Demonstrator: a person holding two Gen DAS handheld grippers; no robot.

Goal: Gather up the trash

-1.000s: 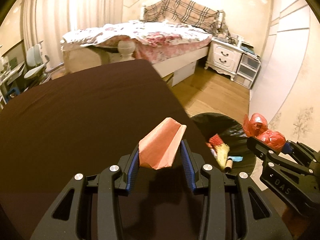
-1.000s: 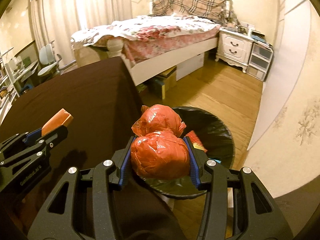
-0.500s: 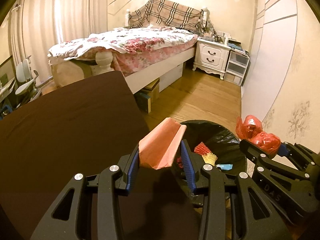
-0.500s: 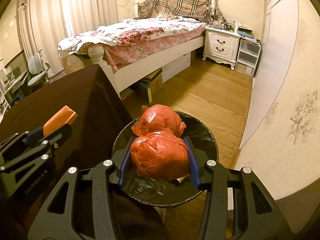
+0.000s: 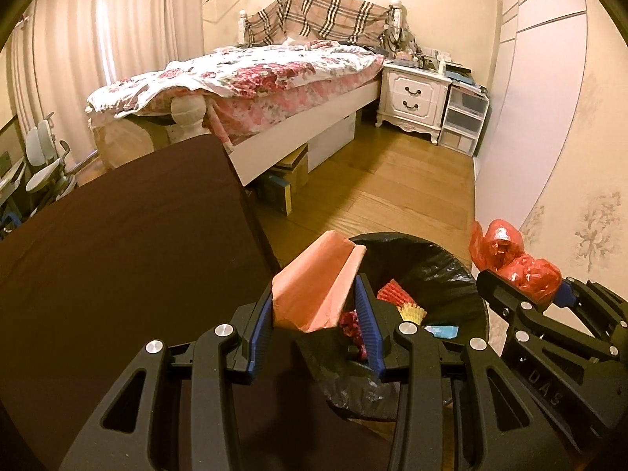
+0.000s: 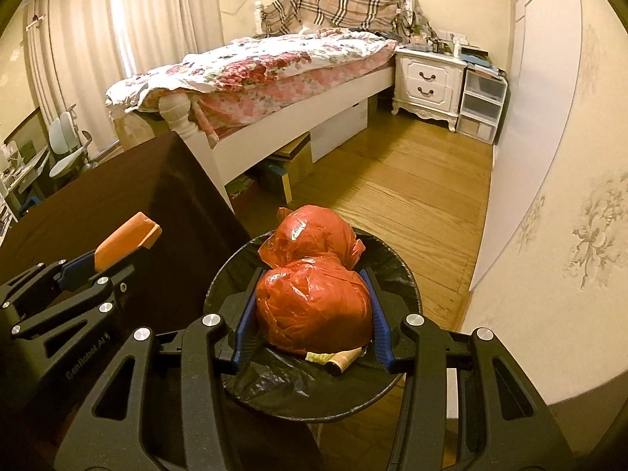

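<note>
Though the red plastic bag (image 6: 314, 306) hides most of the bin's (image 6: 408, 274) contents from our right view, we glimpse wrappers beneath it. Our right tongs (image 6: 312, 306) pinch that bag above the bin. Our left tongs (image 5: 316, 306) clamp a folded orange paper (image 5: 318, 278) at the counter's (image 5: 117, 255) right edge, beside the bin.

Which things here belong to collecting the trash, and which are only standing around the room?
Belong to the job:
- folded orange paper in the left tool
- red plastic bag in the right tool
- bin with black liner

Just standing around:
- bed
- white nightstand
- dark brown table
</note>
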